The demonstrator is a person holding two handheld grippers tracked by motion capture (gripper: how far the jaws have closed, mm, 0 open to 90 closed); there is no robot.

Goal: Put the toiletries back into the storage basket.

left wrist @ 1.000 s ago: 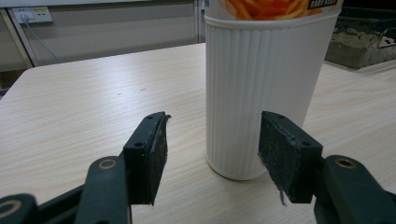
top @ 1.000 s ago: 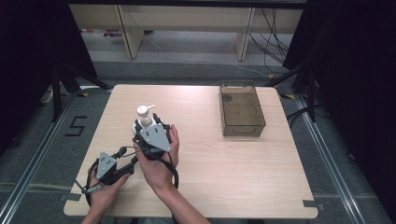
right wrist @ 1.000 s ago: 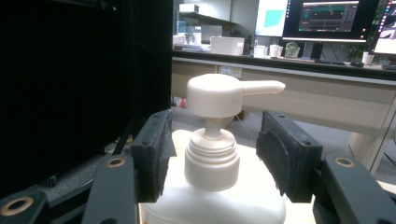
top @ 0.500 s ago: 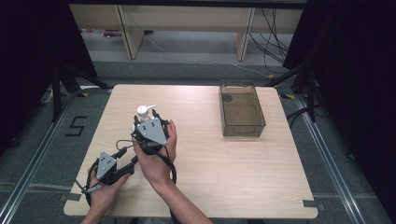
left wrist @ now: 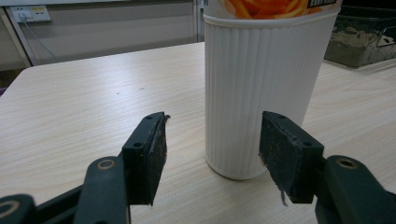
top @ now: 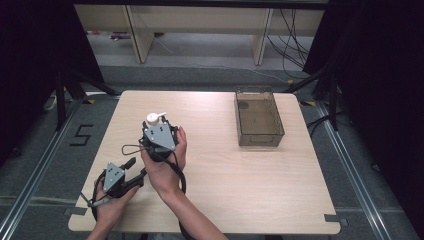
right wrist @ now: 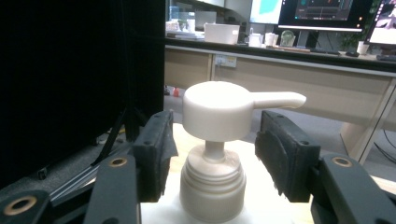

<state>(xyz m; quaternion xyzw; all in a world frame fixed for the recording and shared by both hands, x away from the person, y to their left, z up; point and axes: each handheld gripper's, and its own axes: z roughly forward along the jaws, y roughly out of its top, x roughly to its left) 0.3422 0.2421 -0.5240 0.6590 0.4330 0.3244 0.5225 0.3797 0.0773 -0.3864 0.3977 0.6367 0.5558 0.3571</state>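
Pump bottle [top: 154, 120] stands on the desk [top: 225, 195], left of centre — right hand-held gripper [top: 159, 131] straddles its pump head. Left hand-held gripper [top: 131, 166] sits nearer the front-left corner. Bin [top: 258, 118] well apart, far right — 2 cables trail back.

A dark "5" [top: 82, 134] was marked on the grey floor at the left of the high view. The white pump bottle's [left wrist: 261, 84] orange label ran off the frame's top edge — its lettering could not be read.
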